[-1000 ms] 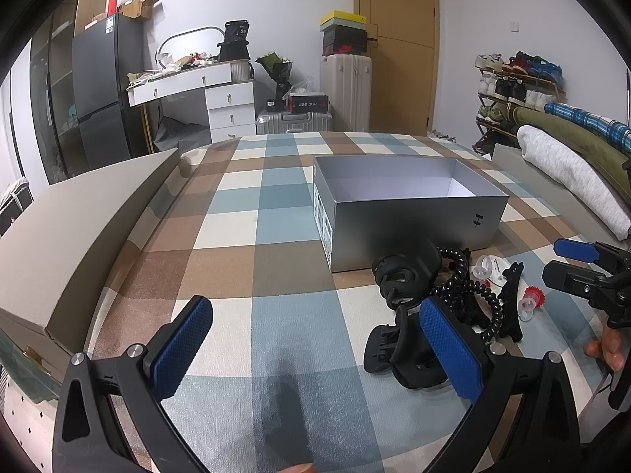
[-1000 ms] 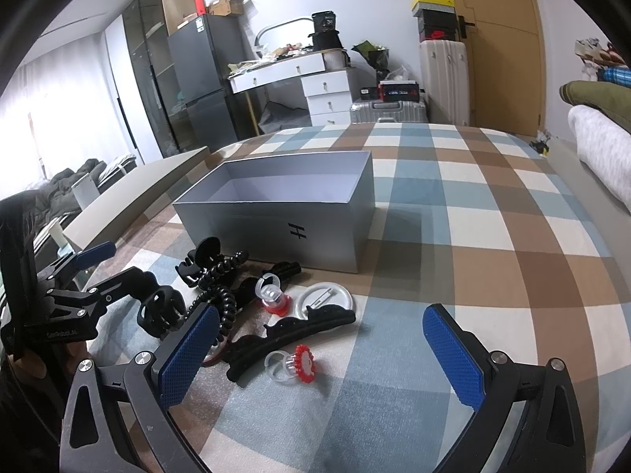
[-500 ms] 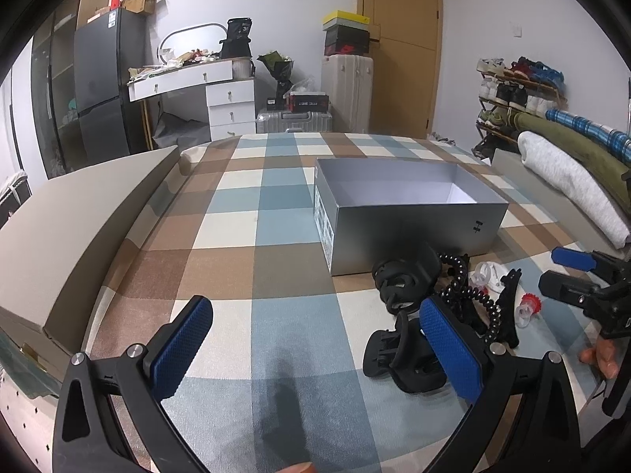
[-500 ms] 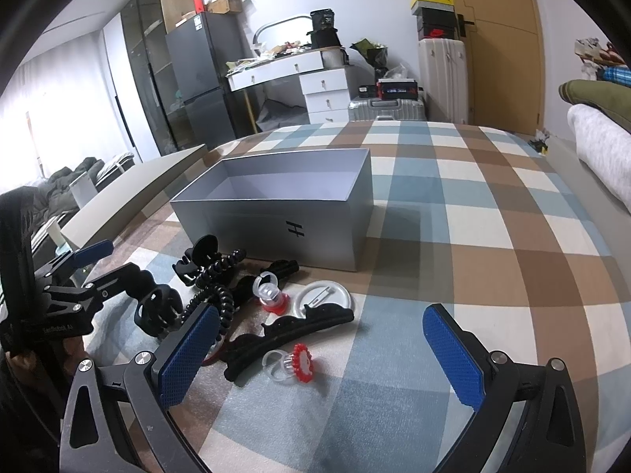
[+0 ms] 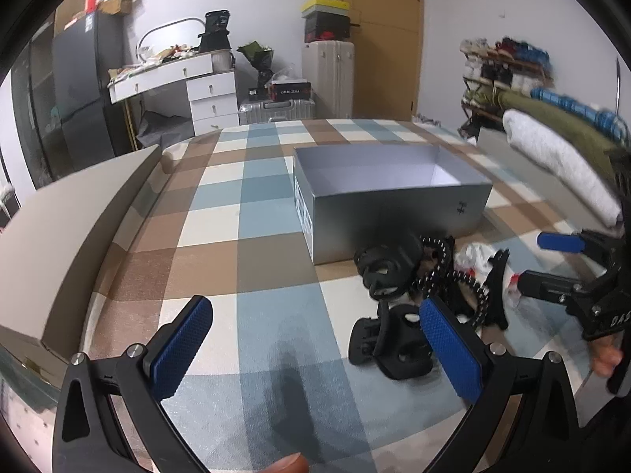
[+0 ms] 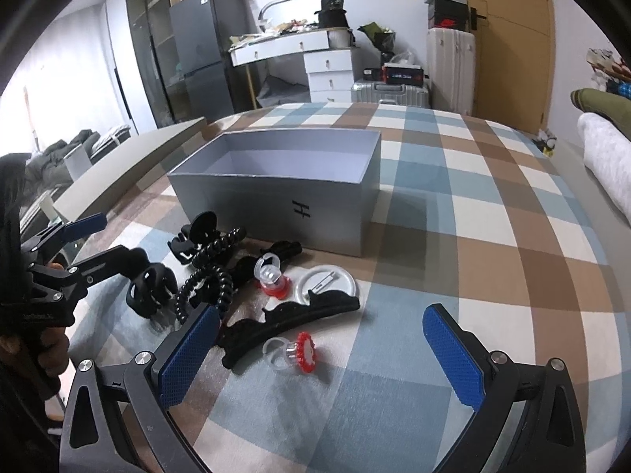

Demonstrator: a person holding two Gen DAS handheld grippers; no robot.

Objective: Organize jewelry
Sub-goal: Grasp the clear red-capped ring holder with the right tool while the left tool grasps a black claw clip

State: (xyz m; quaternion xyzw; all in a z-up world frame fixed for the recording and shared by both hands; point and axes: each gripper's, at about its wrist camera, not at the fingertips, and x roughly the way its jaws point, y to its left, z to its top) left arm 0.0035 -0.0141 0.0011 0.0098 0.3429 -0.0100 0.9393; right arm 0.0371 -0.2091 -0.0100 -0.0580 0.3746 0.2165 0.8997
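An open silver box stands empty on the plaid bedcover. In front of it lie black hair claws, a black spiral hair tie, a long black clip, a clear ring with a red flower, a red-based ring and a white round lid. My left gripper is open and empty, low over the cover left of the pile; it shows in the right wrist view. My right gripper is open and empty over the flower ring; it shows in the left wrist view.
A beige box lid lies along the bed's left side. Rolled blankets lie at the right edge. Beyond the bed stand a white dresser, suitcases, a fridge and a shoe rack.
Both grippers have drifted slightly, the left toward the right and the right a little closer to the pile. Both stay open and nothing was picked up.
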